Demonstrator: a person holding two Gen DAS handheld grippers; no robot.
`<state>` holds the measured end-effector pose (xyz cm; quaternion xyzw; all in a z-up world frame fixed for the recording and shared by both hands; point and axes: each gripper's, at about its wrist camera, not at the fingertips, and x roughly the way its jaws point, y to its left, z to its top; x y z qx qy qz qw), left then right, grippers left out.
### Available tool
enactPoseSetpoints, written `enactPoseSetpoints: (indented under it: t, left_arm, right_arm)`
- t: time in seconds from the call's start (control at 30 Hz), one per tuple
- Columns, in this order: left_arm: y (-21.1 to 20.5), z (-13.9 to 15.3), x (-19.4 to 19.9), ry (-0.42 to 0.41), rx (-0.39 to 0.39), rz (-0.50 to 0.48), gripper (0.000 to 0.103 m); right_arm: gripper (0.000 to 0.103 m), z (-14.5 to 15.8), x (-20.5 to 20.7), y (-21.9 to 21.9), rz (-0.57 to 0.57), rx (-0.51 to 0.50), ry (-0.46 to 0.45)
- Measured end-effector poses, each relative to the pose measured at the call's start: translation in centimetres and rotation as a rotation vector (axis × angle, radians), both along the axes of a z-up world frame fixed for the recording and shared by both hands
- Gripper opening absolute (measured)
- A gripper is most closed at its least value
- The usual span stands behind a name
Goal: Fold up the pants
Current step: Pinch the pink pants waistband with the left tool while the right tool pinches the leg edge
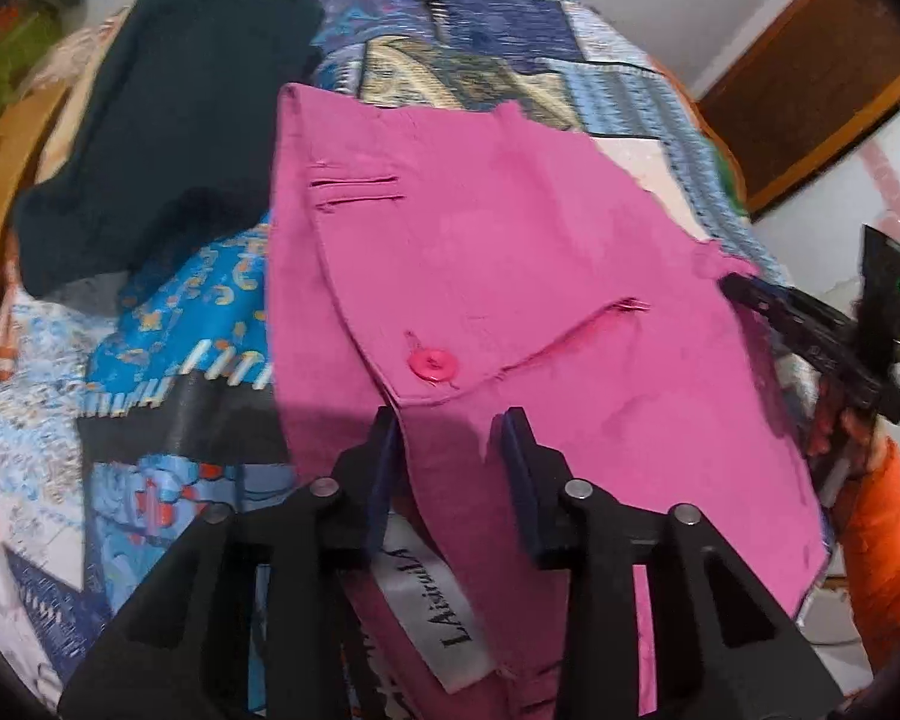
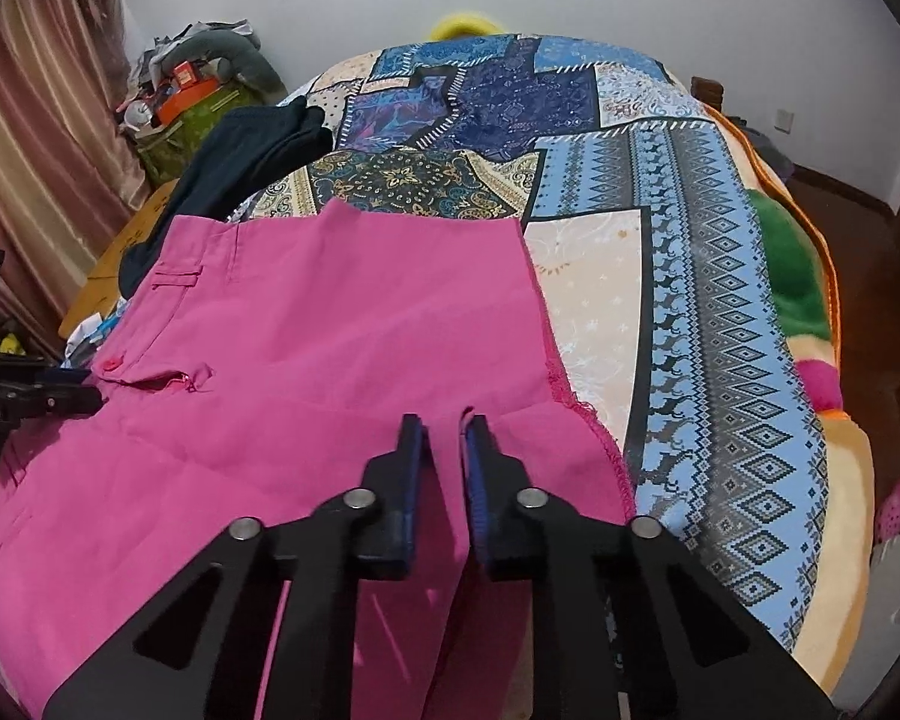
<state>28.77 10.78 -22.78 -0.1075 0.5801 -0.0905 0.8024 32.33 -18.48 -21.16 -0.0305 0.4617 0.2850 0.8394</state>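
Pink pants [image 1: 510, 252] lie spread on the patchwork bedspread, waistband toward the left gripper, with a pink button [image 1: 431, 365] and a white brand label [image 1: 432, 606] showing. My left gripper [image 1: 450, 426] is open over the waistband, its jaws apart with the cloth between them. The pants also fill the right wrist view [image 2: 330, 330]. My right gripper [image 2: 447, 429] is shut on a fold of the pink cloth near the frayed hem edge. It also shows at the pants' right edge in the left wrist view [image 1: 744, 291].
A dark navy garment [image 1: 168, 138] lies on the bed beyond the pants to the left, also in the right wrist view [image 2: 252, 150]. A cluttered pile [image 2: 180, 96] and curtains stand at the far left. A green and orange blanket [image 2: 792, 276] lies along the bed's right edge.
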Motion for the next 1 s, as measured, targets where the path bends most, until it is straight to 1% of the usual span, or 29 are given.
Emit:
enactPoseSetpoints:
  t: [0.03,0.07,0.1,0.13,0.27,0.37,0.5,0.57,0.63,0.73,0.8,0.87,1.0]
  left_arm:
    - [-0.1,-0.1,-0.1,0.000,0.003,-0.013,0.015]
    - [-0.1,-0.2,-0.1,-0.003,0.022,-0.011,0.011]
    - [0.0,-0.2,-0.1,-0.006,0.025,-0.010,0.008]
    - [0.1,-0.2,-0.1,-0.007,0.032,-0.001,0.007]
    - [1.2,-0.4,-0.1,0.000,0.013,0.044,0.007]
    - [1.3,-0.5,-0.2,-0.012,0.031,0.061,0.007]
    - [0.1,-0.5,-0.2,-0.035,0.132,0.040,0.009]
    - [-0.2,-0.5,-0.2,-0.040,0.158,0.022,0.009]
    - [-0.1,-0.2,-0.4,-0.044,0.165,0.018,0.011]
    - [0.4,0.5,-0.6,-0.047,0.157,0.023,0.017]
    - [0.7,0.9,-0.8,-0.054,0.152,0.032,0.029]
    - [1.3,1.7,-0.7,-0.072,0.134,0.041,0.035]
    - [1.8,2.6,0.3,-0.093,0.120,0.058,0.039]
  right_arm:
    - [0.009,0.1,-0.1,0.0,0.000,-0.002,-0.009]
    - [0.009,0.3,-0.3,0.0,-0.001,-0.010,-0.025]
    - [0.009,0.4,-0.4,0.0,-0.002,-0.017,-0.037]
    - [0.009,0.6,-0.6,0.0,-0.001,-0.027,-0.059]
    - [0.008,0.8,-0.6,-0.1,0.004,-0.034,-0.080]
    - [0.007,0.4,-0.5,0.3,0.006,-0.065,-0.078]
    - [0.006,-0.7,-0.3,1.7,0.020,-0.161,-0.062]
    - [0.007,-0.9,-0.2,2.0,0.032,-0.187,-0.051]
    - [0.007,-0.6,-0.5,1.8,0.032,-0.187,-0.061]
    - [0.008,0.3,-0.8,1.1,0.019,-0.158,-0.062]
    - [0.008,0.9,-1.3,0.8,0.011,-0.147,-0.072]
    - [0.009,1.6,-1.8,0.5,0.010,-0.141,-0.081]
    - [0.010,3.0,-2.2,-0.1,-0.010,-0.134,-0.115]
